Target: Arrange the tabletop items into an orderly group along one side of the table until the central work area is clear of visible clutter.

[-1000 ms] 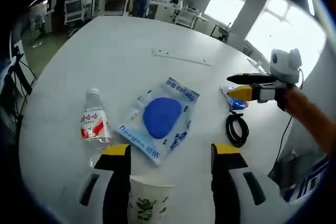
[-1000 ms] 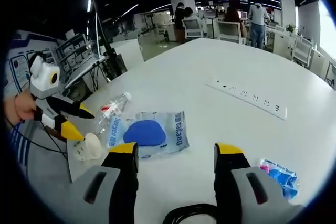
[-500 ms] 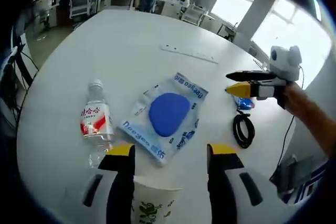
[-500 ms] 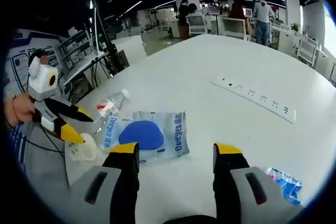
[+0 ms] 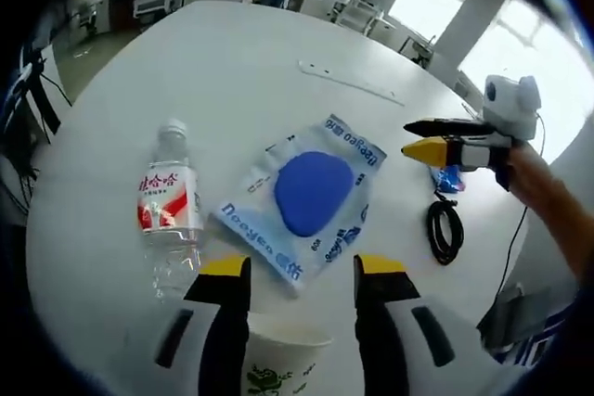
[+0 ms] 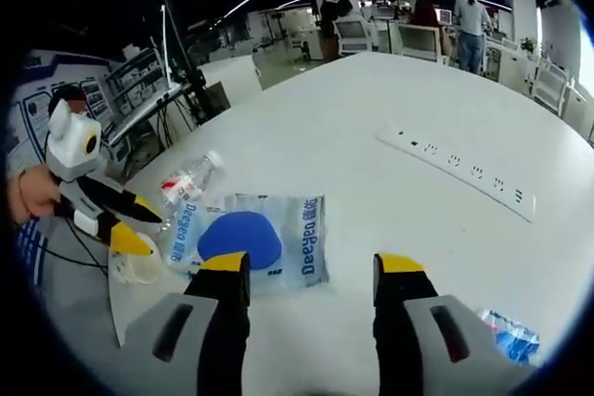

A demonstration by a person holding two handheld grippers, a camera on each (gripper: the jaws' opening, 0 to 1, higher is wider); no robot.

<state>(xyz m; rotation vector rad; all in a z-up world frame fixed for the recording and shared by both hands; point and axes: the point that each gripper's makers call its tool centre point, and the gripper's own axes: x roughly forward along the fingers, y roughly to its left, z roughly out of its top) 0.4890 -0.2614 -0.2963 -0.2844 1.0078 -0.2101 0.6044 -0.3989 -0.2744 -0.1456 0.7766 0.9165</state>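
The left claw [image 5: 302, 280] is seen with its jaws spread to either side of a paper cup [image 5: 281, 361], which stands at the near edge of the worktop [image 5: 223, 62]. The cup rim lies between the jaws; whether the pads touch its wall cannot be told. The cup is the item nearest this claw, directly ahead along its axis and low between the jaws.

Beyond the cup, toward the worktop's middle, a pouch [image 5: 309, 197] lies flat, its long axis running diagonally away from the left claw. A bottle [image 5: 168, 212] lies on its side just beside the pouch, cap pointing toward the far edge. A coiled cable [image 5: 445, 232] and a small blue packet [image 5: 449, 178] lie nearer the right-hand edge, below the right claw [image 5: 418, 137], which is held above the worktop.

In the right gripper view, the right claw [image 6: 311, 266] is spread and holds nothing. The pouch [image 6: 249, 236] lies ahead of it and slightly to its left. A power strip [image 6: 459, 167] lies near the far edge.

The cup is judged to be the left claw's item; the pouch is reachable by either claw.
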